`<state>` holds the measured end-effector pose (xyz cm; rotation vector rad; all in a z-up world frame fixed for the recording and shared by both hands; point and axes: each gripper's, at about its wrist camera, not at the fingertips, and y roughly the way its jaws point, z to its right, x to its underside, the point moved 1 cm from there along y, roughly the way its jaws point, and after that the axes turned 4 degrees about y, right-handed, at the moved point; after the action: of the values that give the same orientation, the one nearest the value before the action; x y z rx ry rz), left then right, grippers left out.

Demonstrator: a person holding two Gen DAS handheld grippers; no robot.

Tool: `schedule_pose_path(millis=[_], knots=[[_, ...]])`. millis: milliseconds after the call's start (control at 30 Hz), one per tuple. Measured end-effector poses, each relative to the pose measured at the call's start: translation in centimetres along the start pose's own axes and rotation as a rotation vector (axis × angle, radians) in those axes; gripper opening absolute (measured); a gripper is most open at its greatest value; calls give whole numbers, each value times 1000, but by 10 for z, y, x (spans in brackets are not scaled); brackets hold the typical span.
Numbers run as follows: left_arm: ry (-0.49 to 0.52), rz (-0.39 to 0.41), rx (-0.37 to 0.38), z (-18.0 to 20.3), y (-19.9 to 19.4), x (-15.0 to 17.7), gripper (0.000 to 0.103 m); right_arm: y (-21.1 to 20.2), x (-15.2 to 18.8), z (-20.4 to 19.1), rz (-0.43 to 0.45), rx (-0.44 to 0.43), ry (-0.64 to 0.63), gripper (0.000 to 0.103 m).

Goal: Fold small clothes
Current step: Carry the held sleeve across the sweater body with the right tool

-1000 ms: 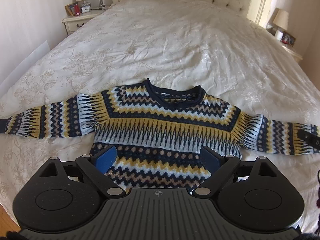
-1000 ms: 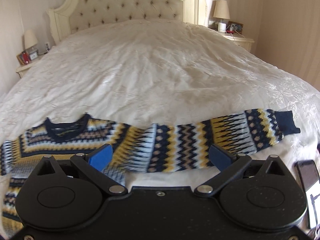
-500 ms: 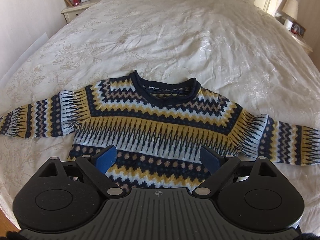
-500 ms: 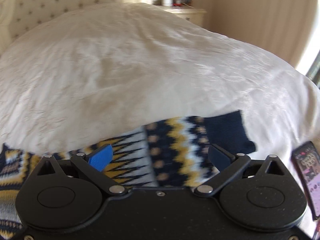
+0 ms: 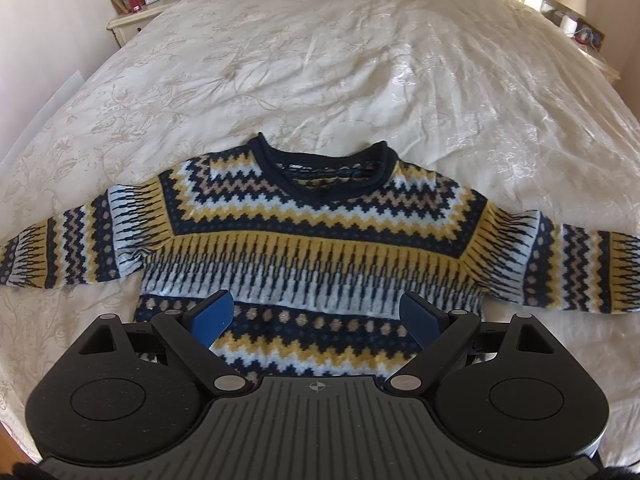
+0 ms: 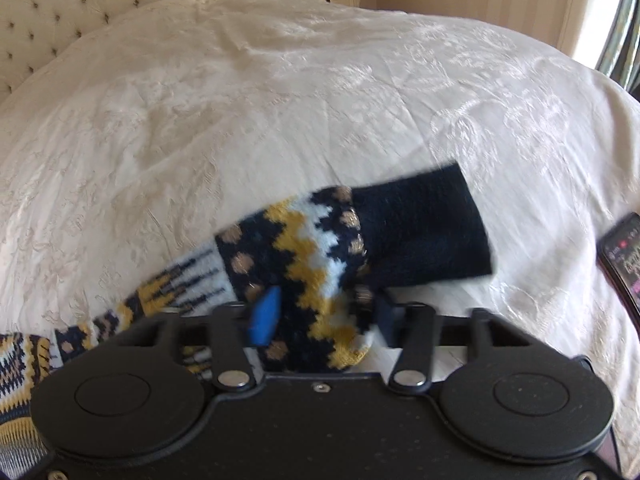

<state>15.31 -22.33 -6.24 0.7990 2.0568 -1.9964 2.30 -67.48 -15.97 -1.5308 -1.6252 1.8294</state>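
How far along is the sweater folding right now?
Barely started. Done: the sweater lies spread flat on the bed. In hand: the right tool, jaws just closing, pinches the sleeve near its navy cuff. The left tool hangs open. Left: every fold.

A wide bed [image 5: 360,60] under a cream, floral-embroidered cover carries a patterned knit sweater [image 5: 320,240] — spread flat, sleeves out — and a phone [image 6: 622,256] near its right edge.

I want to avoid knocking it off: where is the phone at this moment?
The phone shows only in the right wrist view, at the far right edge, lying on the bedspread just right of the sweater's navy cuff.
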Motion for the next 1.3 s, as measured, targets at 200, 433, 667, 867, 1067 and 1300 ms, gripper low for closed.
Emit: schedule_pose_path(millis=[200,433,667,867,1067,1300], knots=[[-8,-5,10,-38,6,11,91,-31,-6,-46,47,-108,-59,19],[14,-31,69,-96,25,21,90,-94,20,-162,100,-274,-236,19],[17,-34,76,-173,39,26,90,-120,80,-294,69,-421,-358,19],[-10,-39,52,-236,50,26,90,-113,146,-378,-1,-508,-456,19],[-53,-49,49,-279,62,26,90,-107,209,-439,-68,-528,-581,20],[-85,-44,62,-297,71,26,90,-109,261,-466,-116,-565,-710,29]])
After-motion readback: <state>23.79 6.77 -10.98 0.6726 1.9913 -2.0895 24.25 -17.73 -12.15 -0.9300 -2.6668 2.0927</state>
